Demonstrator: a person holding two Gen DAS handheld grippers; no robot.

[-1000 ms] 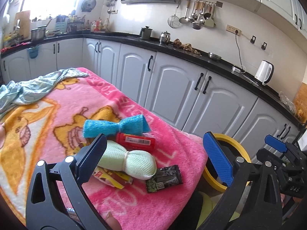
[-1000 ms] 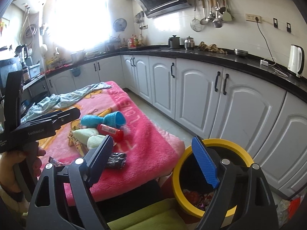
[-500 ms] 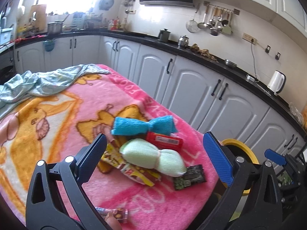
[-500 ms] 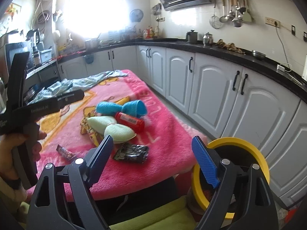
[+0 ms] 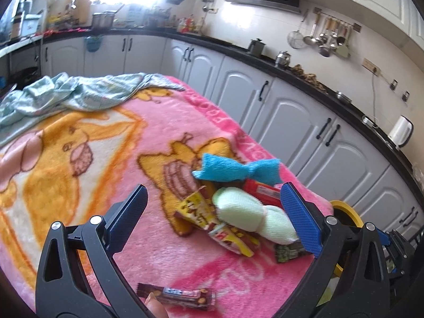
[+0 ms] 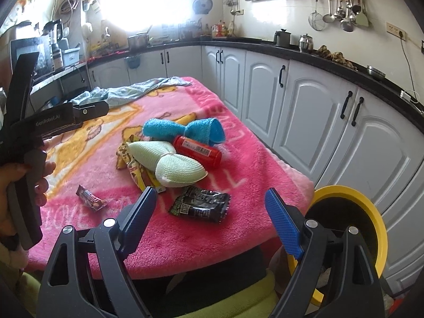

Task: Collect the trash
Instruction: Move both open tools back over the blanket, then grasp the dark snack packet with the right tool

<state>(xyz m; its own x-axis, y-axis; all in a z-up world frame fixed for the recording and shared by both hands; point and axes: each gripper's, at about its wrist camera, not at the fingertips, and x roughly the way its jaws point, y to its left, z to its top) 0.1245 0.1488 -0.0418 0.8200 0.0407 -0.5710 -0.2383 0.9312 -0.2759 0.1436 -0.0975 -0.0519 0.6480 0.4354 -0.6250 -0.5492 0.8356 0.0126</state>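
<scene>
Left wrist view: the left claw (image 5: 212, 212) hangs released and empty above the pink blanket-covered surface (image 5: 106, 159), its jaws framing the yellow snack wrapper (image 5: 212, 222), probably lining up a pick; a brown candy wrapper (image 5: 176, 296) lies nearer.

Right wrist view: the right claw (image 6: 210, 220) is also released, hovering over the dark foil packet (image 6: 201, 203), close to the yellow-rimmed bin (image 6: 371, 206) beside the surface's edge, a short carry for trash.

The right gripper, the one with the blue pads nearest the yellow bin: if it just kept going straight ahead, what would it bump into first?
Most likely the black snack wrapper, lying on the pink blanket directly between the open fingers of the right gripper. Depth is hard to judge in this fisheye view; a lower path could meet the blanket's near edge first.
</scene>
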